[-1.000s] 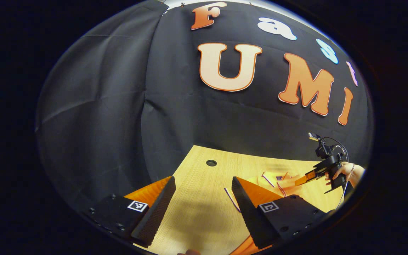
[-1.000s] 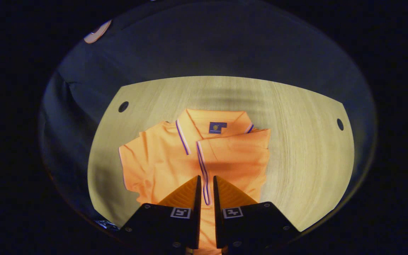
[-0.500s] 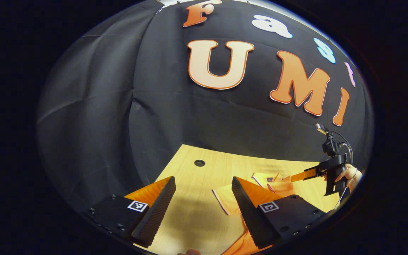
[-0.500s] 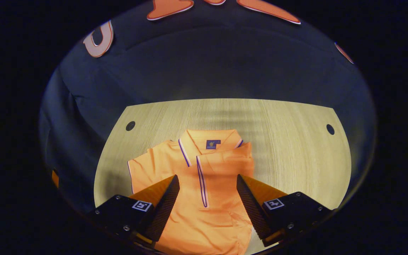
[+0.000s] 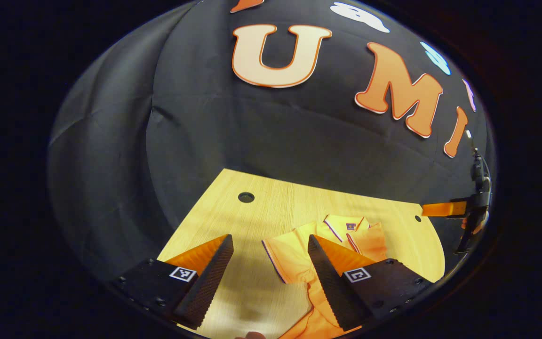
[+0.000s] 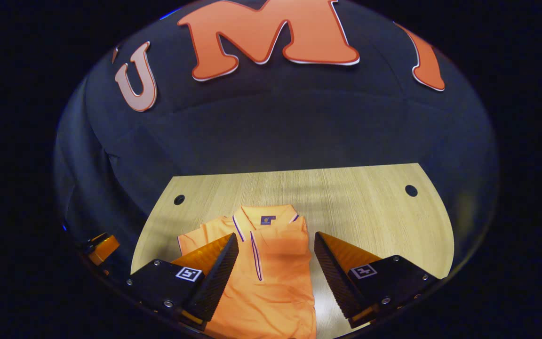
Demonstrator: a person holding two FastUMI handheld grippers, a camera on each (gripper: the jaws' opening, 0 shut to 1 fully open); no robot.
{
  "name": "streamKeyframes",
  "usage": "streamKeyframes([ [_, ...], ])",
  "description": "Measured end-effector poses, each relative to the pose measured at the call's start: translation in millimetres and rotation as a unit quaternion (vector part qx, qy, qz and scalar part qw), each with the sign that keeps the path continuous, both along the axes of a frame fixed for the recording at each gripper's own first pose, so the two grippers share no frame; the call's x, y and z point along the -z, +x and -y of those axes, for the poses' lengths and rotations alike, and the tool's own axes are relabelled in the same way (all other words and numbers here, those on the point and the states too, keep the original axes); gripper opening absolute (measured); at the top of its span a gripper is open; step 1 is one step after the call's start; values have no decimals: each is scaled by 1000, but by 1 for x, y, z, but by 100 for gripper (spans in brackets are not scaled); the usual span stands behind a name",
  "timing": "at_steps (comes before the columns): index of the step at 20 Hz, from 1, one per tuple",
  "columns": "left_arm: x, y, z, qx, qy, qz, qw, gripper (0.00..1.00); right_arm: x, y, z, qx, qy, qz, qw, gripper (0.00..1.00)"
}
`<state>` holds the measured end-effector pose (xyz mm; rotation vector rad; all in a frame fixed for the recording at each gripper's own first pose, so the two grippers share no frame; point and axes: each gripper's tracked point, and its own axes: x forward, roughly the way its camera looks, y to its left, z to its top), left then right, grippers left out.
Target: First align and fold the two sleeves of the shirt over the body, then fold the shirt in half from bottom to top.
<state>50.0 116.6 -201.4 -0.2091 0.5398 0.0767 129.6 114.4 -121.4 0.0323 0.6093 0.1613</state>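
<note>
Right now I have the left gripper (image 5: 269, 263) hanging above the bench (image 5: 233, 221) with its fingers spread wide and nothing between them. My right gripper (image 6: 275, 263) is likewise wide apart and empty, hovering over the orange shirt (image 6: 271, 273). That shirt lies flat on the bench, collar (image 6: 264, 217) toward the far edge, its right side folded over the body, its left sleeve (image 6: 195, 238) out flat. Its lower hem is cut off from me at the near edge. From the left gripper view, the other gripper sits blurred at the far right rim.
</note>
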Motion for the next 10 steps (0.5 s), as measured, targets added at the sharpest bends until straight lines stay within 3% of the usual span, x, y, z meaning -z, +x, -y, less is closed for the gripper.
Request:
streamKeyframes([
  [6,59,29,15,10,-7,-90,996,98,-44,-25,33,-2,18,42,999,99],
  [10,95,45,29,23,-21,-161,986,98,-56,-36,62,4,28,47,998,99],
])
